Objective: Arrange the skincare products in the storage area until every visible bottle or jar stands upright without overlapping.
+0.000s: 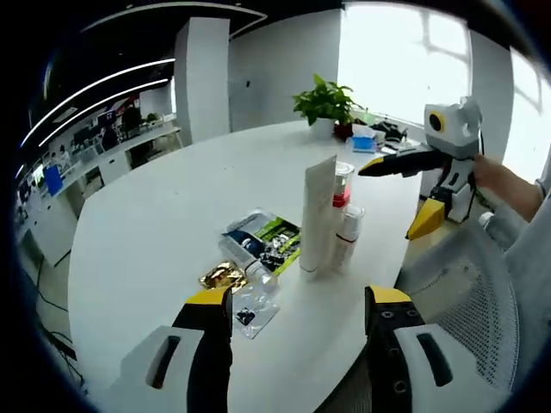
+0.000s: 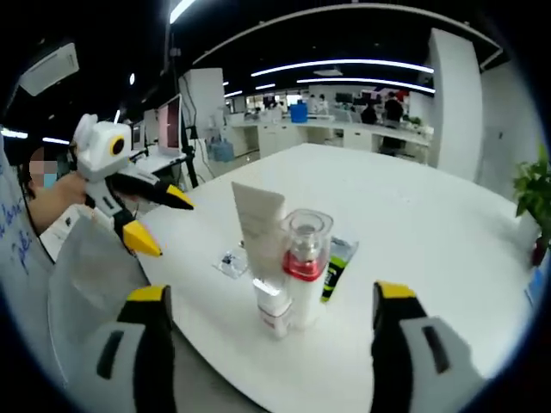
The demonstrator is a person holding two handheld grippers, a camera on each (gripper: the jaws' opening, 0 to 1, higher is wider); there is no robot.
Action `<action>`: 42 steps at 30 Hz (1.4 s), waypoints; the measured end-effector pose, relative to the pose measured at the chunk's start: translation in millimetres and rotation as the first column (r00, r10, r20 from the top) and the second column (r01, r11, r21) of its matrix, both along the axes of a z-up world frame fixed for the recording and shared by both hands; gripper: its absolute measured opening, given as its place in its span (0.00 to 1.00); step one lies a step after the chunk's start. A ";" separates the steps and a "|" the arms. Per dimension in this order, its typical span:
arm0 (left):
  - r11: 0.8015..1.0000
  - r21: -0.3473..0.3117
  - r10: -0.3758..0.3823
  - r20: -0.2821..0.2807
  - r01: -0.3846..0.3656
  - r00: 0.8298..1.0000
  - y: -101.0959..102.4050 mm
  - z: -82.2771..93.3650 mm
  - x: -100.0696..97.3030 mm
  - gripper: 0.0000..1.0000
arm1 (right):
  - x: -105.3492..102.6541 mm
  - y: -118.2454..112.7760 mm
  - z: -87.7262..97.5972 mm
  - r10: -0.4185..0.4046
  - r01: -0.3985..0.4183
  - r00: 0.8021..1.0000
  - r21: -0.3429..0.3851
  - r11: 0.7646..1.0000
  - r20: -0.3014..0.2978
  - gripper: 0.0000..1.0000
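- A white rounded surface (image 1: pixel 172 215) carries everything.
- Ahead of the left gripper's fingers (image 1: pixel 211 318), a white tube (image 1: pixel 318 215) stands upright with two clear-capped bottles (image 1: pixel 347 225) just beside it.
- Flat sachets (image 1: pixel 267 241) lie nearer the left finger, a gold packet (image 1: pixel 222 276) and a clear packet (image 1: pixel 252 310) closest.
- A potted plant (image 1: pixel 325 103) stands at the far edge.

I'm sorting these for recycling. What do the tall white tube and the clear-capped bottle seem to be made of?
White tube: likely matte soft plastic, opaque with a flat crimped top. Clear-capped bottle: glossy transparent cap, probably hard plastic; it could be glass.
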State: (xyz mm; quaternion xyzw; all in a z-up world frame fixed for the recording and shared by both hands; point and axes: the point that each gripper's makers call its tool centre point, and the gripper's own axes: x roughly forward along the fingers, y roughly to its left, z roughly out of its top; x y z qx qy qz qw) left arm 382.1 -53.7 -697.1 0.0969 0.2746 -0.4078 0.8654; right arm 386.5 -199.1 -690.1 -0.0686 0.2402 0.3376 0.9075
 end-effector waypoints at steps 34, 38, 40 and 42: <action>0.999 0.010 0.052 -0.005 -0.052 0.999 32.4 1.2 -4.1 0.97 | 4.8 6.4 11.5 0.012 -0.005 0.997 -0.090 0.996 0.075 1.00; 0.999 0.004 0.044 -0.005 -0.043 0.999 30.5 1.4 -3.7 0.97 | 5.5 3.4 9.9 0.017 -0.007 0.997 -0.120 0.993 0.082 1.00; 0.999 0.007 0.043 -0.006 -0.043 0.999 30.2 0.9 -2.9 0.97 | 5.2 2.8 9.0 0.016 -0.006 0.997 -0.124 0.992 0.080 1.00; 0.999 0.009 0.042 -0.009 -0.041 0.999 30.0 0.0 -2.1 0.97 | 5.5 2.3 8.9 0.009 0.000 0.997 -0.115 0.993 0.079 1.00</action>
